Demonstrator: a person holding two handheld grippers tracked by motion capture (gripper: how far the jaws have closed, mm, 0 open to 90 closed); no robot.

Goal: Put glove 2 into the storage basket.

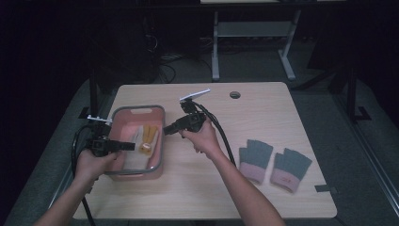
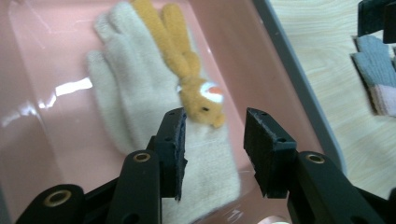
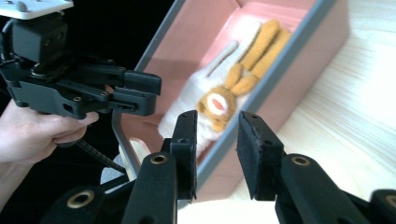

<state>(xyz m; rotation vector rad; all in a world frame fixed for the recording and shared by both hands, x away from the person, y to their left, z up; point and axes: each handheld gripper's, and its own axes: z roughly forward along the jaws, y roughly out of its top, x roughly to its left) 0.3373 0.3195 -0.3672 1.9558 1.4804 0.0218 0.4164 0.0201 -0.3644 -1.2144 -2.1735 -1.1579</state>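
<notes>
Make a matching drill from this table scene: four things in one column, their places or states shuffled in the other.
1. cream knitted glove
2. grey fingerless gloves with pink cuffs
3. orange plush bunny toy
4. left gripper

A. lying on the cream glove
B. jaws apart, holding nothing
C. flat in the pink plastic bin
D. on the wooden table, right of the bin

Pairs: 1-C, 2-D, 3-A, 4-B

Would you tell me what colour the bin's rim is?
Grey, around the pink bin; clearest in the high view.
</notes>
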